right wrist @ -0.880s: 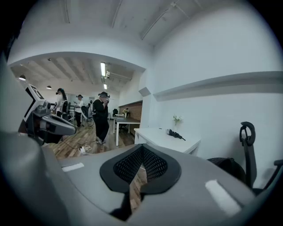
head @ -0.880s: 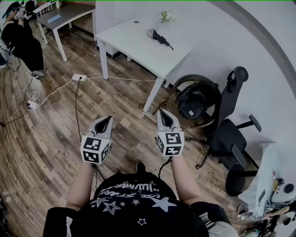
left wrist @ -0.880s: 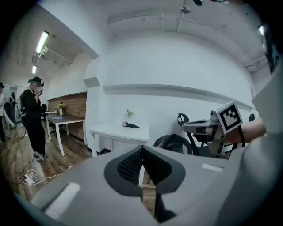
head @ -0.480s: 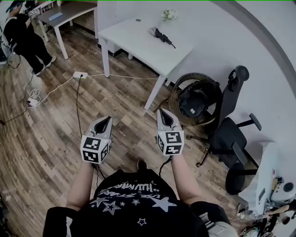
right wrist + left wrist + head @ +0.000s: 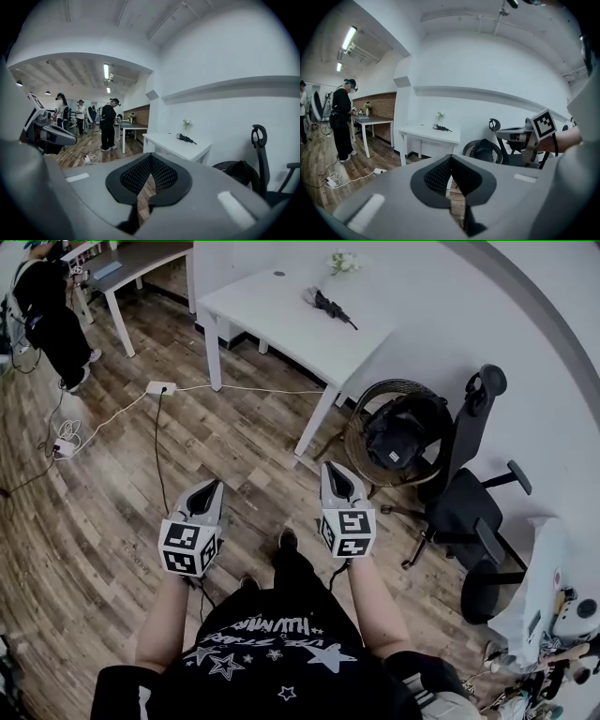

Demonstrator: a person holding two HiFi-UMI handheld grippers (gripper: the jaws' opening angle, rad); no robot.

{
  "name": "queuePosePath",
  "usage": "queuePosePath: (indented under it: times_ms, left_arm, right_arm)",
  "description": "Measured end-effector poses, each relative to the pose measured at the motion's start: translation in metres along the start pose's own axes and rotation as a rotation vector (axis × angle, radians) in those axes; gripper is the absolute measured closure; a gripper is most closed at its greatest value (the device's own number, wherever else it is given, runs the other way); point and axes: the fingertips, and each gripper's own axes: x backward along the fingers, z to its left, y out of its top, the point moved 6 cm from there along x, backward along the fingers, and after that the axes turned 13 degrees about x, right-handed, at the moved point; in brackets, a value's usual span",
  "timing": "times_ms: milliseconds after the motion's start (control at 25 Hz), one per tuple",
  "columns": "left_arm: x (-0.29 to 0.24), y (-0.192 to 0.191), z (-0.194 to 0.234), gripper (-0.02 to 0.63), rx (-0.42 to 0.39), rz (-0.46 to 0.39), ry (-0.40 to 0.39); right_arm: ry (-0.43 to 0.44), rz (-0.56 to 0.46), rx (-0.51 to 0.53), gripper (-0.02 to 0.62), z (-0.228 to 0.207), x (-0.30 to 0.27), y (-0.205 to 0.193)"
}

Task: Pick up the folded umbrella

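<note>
The folded black umbrella (image 5: pixel 329 306) lies on the far side of a white table (image 5: pixel 272 324), next to a small pot of white flowers (image 5: pixel 342 262). It shows small in the left gripper view (image 5: pixel 442 127) and in the right gripper view (image 5: pixel 186 138). My left gripper (image 5: pixel 212 487) and right gripper (image 5: pixel 333 470) hang side by side over the wooden floor, well short of the table. Both are shut, jaws meeting at the tips, with nothing between them.
A round wicker chair with a black bag (image 5: pixel 394 432) stands right of the table, a black office chair (image 5: pixel 469 493) beyond it. A power strip and cables (image 5: pixel 159 388) lie on the floor. A person in black (image 5: pixel 52 320) stands at a second desk (image 5: pixel 131 263).
The table and umbrella have shifted slightly up and right in the head view. The person at the far left has moved about by the desk. My grippers sit a little lower in the picture.
</note>
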Motion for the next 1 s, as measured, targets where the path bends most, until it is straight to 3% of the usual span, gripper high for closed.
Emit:
queuePosePath:
  times_ms: [240, 480, 1000]
  left_arm:
    - [-0.020, 0.000, 0.015, 0.603, 0.017, 0.018, 0.017]
    - [-0.073, 0.014, 0.030, 0.603, 0.006, 0.041, 0.049]
    - [-0.234, 0.085, 0.055, 0.603, 0.019, 0.051, 0.098]
  right_arm:
    - [0.004, 0.002, -0.022, 0.578, -0.008, -0.030, -0.012]
    - [0.064, 0.000, -0.021, 0.578, -0.033, -0.094, -0.021]
    - [0.063, 0.027, -0.078, 0.580, -0.150, -0.258, -0.012]
